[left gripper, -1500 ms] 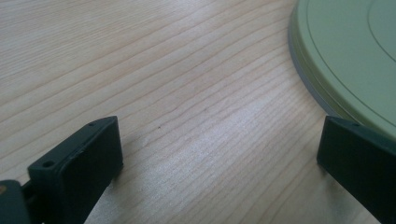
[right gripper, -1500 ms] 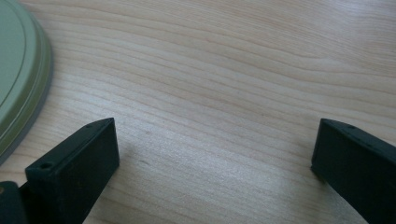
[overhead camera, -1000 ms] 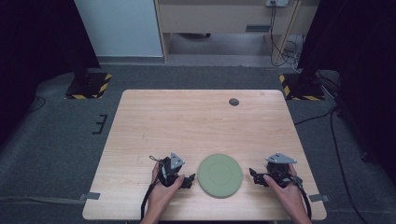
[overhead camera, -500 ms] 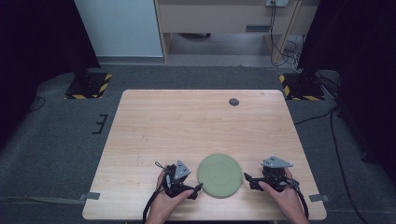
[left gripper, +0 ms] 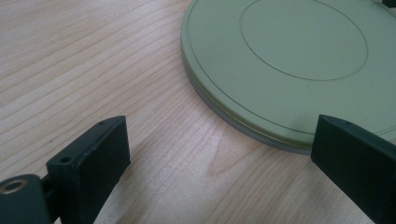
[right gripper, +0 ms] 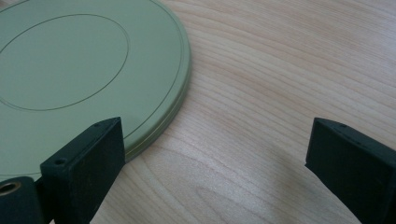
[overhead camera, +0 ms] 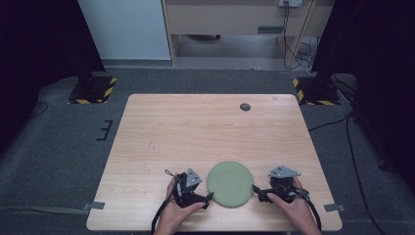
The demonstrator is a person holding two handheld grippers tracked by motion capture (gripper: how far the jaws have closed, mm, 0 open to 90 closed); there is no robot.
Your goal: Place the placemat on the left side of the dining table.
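Plate (overhead camera: pixel 230 183) sage green; table (overhead camera: pixel 195 132) pale wood grain.

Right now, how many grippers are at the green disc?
2. The left gripper sits at the green disc's left edge, jaws open; the right gripper at its right edge, jaws open. Neither is closed on the disc.

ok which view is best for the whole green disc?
The high view: the green disc shows whole, between the left gripper and right gripper. The left gripper view and right gripper view each crop it to one edge.
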